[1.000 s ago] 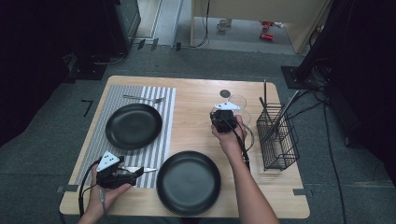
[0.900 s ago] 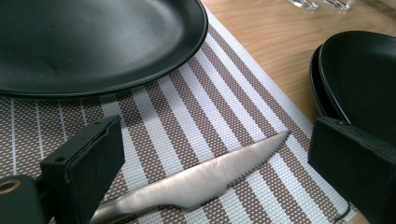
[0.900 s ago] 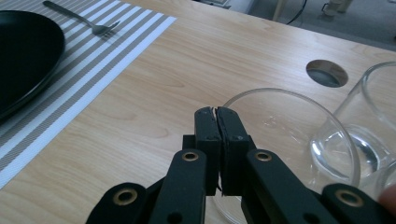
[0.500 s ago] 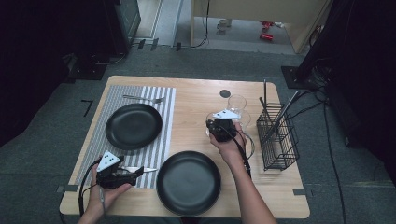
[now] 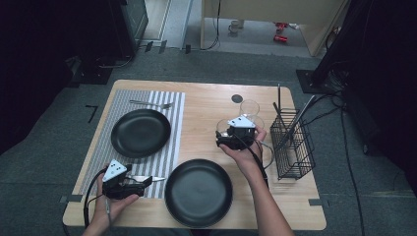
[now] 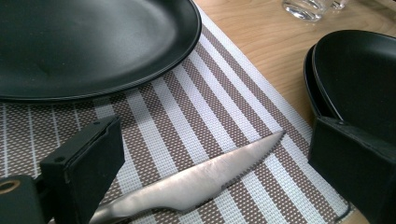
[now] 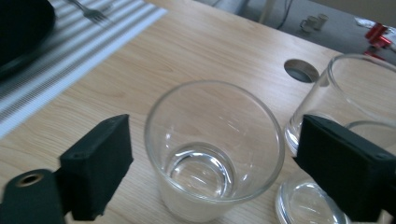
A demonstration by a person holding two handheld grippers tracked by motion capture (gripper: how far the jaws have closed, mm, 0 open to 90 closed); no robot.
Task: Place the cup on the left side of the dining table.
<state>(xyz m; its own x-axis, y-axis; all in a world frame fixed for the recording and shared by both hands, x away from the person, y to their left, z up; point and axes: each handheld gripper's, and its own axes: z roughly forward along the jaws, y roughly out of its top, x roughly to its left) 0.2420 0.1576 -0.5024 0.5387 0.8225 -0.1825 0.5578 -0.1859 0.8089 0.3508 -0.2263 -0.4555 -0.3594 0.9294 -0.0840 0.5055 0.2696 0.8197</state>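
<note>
Two black plates on the table (image 5: 206, 98): one plate (image 5: 140, 132) left of centre in the high view, on the striped placemat (image 5: 174, 128); a second plate (image 5: 198, 192) at lower centre, on bare wood. One fork (image 5: 150, 103) at the placemat's upper edge. One knife (image 6: 196, 184) on the stripes at lower left, blade toward the second plate.

Three clear glasses, clustered right of centre in the high view. In the right gripper view: nearest glass (image 7: 215, 149) upright at centre frame, between the jaws; a second glass (image 7: 359, 93) at upper right, just beside it; the base of a third glass (image 7: 308, 200) at lower right, partly hidden behind the right-hand jaw. One black wire caddy (image 5: 292, 145) at the right edge of the table, with two dark utensils upright in it, too thin to identify.

Right gripper (image 7: 212, 161): jaws just opened wide, flanking the nearest glass on both sides, pads clear of the wall, nothing gripped. Glass standing on the wood by itself.

Left gripper (image 6: 210, 149): at lower left of the high view, jaws wide apart, low over the placemat, knife blade lying between them, untouched.
</note>
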